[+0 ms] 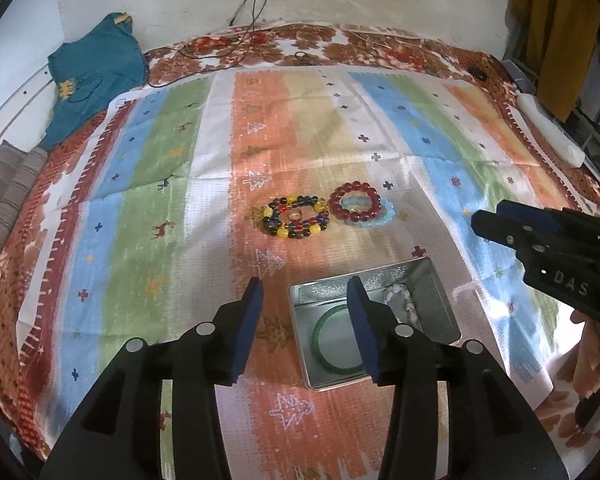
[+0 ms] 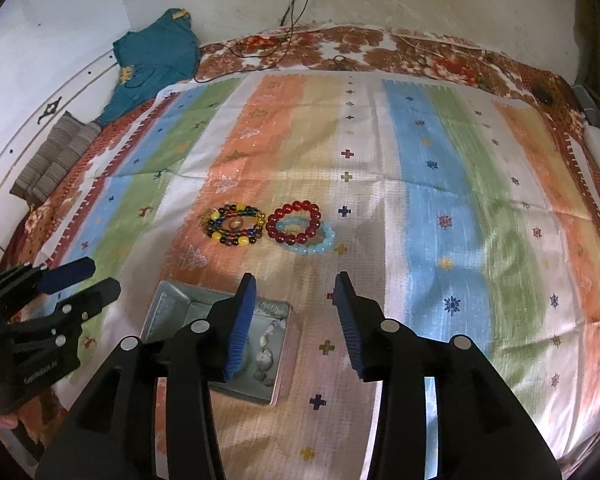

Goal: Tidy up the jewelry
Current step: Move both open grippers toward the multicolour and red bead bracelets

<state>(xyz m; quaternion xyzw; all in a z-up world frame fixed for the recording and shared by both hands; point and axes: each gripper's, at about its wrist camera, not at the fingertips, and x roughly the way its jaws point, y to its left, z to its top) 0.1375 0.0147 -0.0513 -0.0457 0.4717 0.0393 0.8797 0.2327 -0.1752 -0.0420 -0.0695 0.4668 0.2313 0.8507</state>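
Black hand-held gripper [image 1: 485, 219] marked "DAS"

Occluded / cropped bits around the metal tin [image 1: 440, 292]

Left gripper's finger [image 1: 364, 332] covered part of the green bangle [image 1: 324, 344] and pale bead string [image 1: 400, 300] inside the tin; small ring [image 2: 236, 223] beyond the tin was too tiny to identify; hand [image 1: 592, 360] right of it was cut off by the frame edge.

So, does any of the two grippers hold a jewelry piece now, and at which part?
Nothing is held. The left gripper and the right gripper both stand open and empty above the cloth.
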